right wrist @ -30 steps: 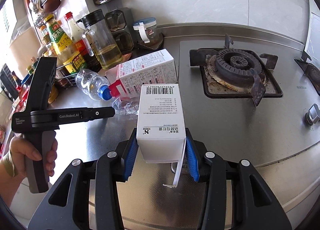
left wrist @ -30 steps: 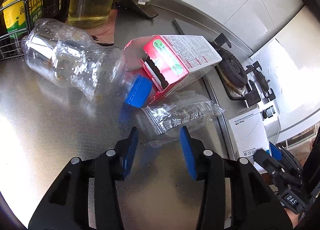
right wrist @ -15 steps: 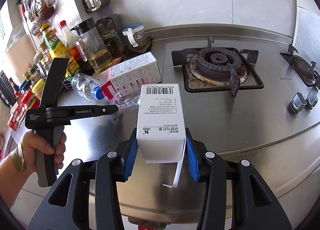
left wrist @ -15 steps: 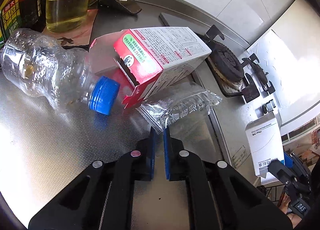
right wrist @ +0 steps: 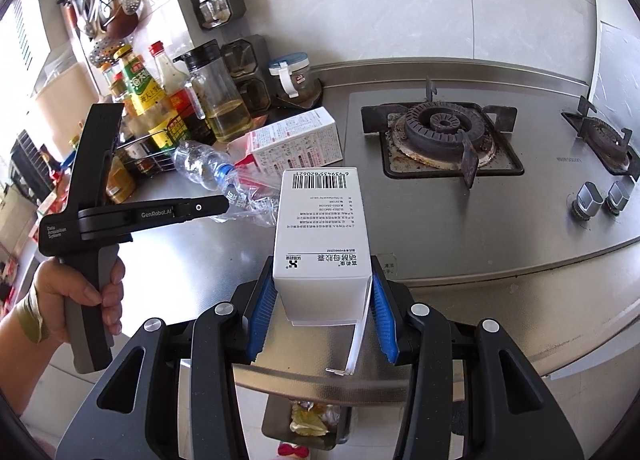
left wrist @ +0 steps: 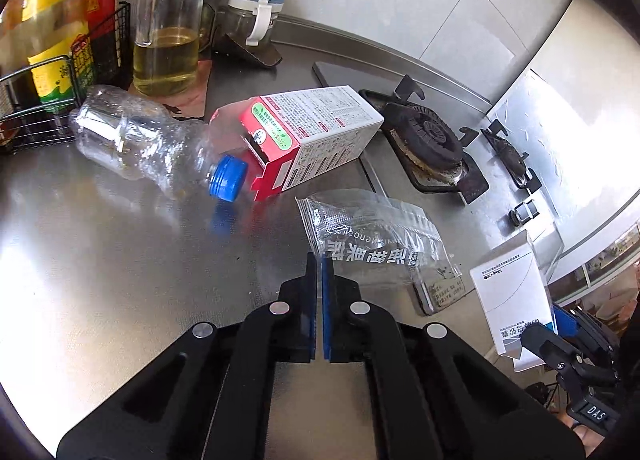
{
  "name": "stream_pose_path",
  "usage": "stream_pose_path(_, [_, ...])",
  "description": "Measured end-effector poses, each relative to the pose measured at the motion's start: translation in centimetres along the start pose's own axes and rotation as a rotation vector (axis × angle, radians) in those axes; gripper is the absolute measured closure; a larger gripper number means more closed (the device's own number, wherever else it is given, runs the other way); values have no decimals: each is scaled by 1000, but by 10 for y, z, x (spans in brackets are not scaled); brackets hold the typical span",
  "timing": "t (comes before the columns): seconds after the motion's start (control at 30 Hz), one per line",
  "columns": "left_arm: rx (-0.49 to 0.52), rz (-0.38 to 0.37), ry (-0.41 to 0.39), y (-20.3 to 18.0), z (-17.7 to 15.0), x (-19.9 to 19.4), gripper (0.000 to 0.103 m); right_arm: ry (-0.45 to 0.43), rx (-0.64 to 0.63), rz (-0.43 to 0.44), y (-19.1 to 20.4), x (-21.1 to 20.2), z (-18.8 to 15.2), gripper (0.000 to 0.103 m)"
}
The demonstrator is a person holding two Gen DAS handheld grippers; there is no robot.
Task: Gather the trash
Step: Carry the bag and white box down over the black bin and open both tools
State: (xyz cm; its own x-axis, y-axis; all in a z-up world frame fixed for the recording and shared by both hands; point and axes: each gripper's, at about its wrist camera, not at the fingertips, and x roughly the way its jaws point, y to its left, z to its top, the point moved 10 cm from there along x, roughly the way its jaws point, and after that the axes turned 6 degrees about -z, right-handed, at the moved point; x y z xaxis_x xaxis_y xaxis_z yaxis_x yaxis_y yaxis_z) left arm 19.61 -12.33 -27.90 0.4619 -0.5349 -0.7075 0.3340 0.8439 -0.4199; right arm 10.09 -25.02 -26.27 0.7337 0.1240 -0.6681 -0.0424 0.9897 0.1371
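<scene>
A clear bag (left wrist: pixel 376 240) is pinched by its edge in the left gripper (left wrist: pixel 320 272), above the counter (left wrist: pixel 120 260). A white box (right wrist: pixel 320 236) is clamped in the right gripper (right wrist: pixel 322 316). Bottle (left wrist: pixel 152 148) and carton (left wrist: pixel 316 132) lie beyond.

Carton (left wrist: pixel 316 136): red and white, green oval label
Bottle (left wrist: pixel 148 144): clear, blue cap
Wrapper (left wrist: pixel 376 244): clear, white lettering
Box (right wrist: pixel 323 236): white, black barcode
Gripper pads (right wrist: pixel 262 308): blue, ribbed
</scene>
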Motion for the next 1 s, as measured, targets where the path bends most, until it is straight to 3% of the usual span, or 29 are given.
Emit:
stream_pose_path(0.27, [-35,53,-62,-7,-44,-63,103,0,-70,56,23,-35,-29,58])
stream_pose_path(0.6, [-66,131,-92,-22,-132,-124,102,68,-126,133,40,-75,-107,58])
stream_pose_path(0.8, [-98,155,-71,-23,-184,-135,102,148,-140,148,40,-82,-160,58])
stream_pose_path(1.0, [-146,162,3,-13,-238,-115,102,247,-147,153,43,-61,-214,58])
